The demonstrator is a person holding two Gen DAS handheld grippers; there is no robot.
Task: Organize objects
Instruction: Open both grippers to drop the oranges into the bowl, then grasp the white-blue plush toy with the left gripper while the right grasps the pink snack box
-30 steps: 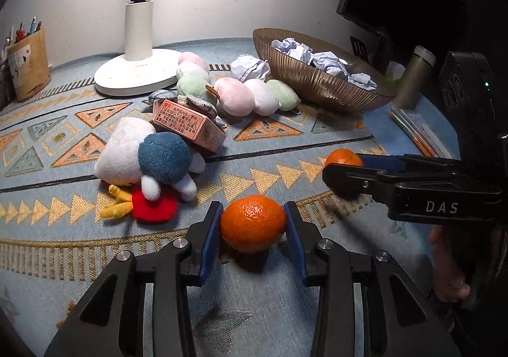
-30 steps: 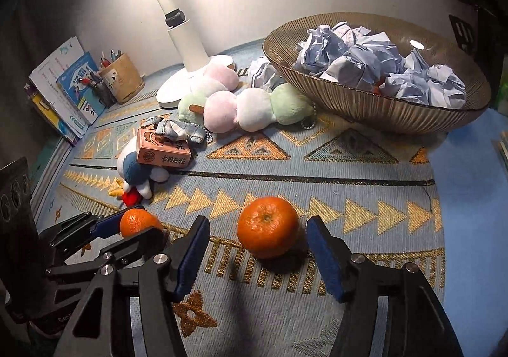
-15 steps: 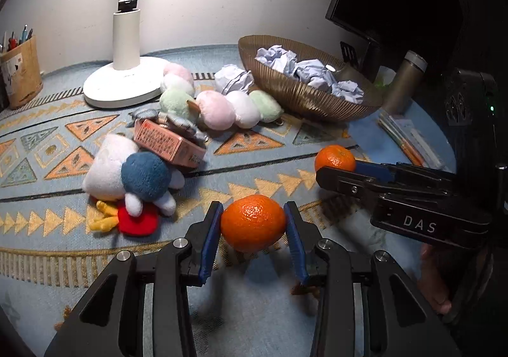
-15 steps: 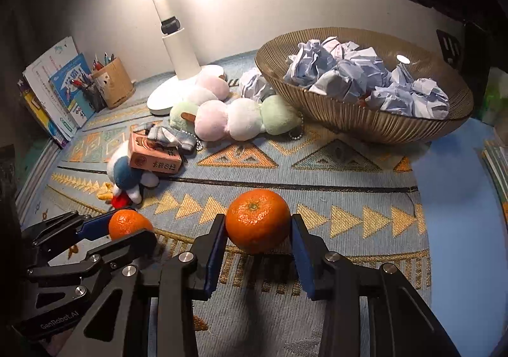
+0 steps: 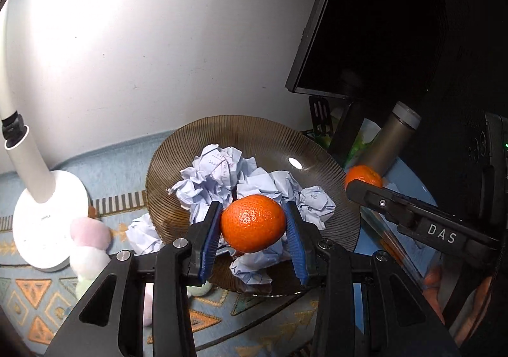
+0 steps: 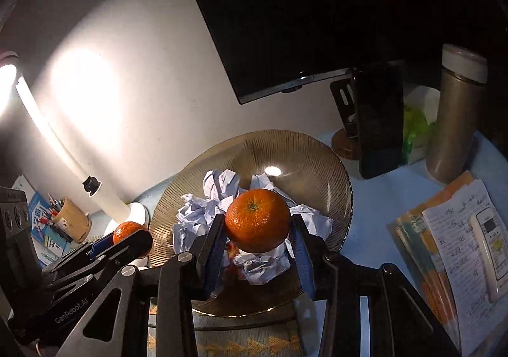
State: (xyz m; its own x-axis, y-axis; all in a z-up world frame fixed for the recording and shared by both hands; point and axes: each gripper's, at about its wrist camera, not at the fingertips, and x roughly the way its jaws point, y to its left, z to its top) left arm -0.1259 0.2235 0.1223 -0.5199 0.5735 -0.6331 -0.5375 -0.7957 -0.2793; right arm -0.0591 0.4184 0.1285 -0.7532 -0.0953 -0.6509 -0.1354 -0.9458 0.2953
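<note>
Left wrist view, right tongs (image 5: pixel 365 181) marked "DAS", clamping tangerine (image 5: pixel 363 175)

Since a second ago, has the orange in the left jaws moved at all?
Yes. The orange, then on the patterned mat, is now lifted and carried forward over the ribbed bowl of crumpled paper.

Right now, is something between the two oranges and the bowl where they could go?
Yes. Crumpled paper balls fill the bowl, right under the left orange and the right orange. Each gripper, left and right, holds its orange above them.
</note>
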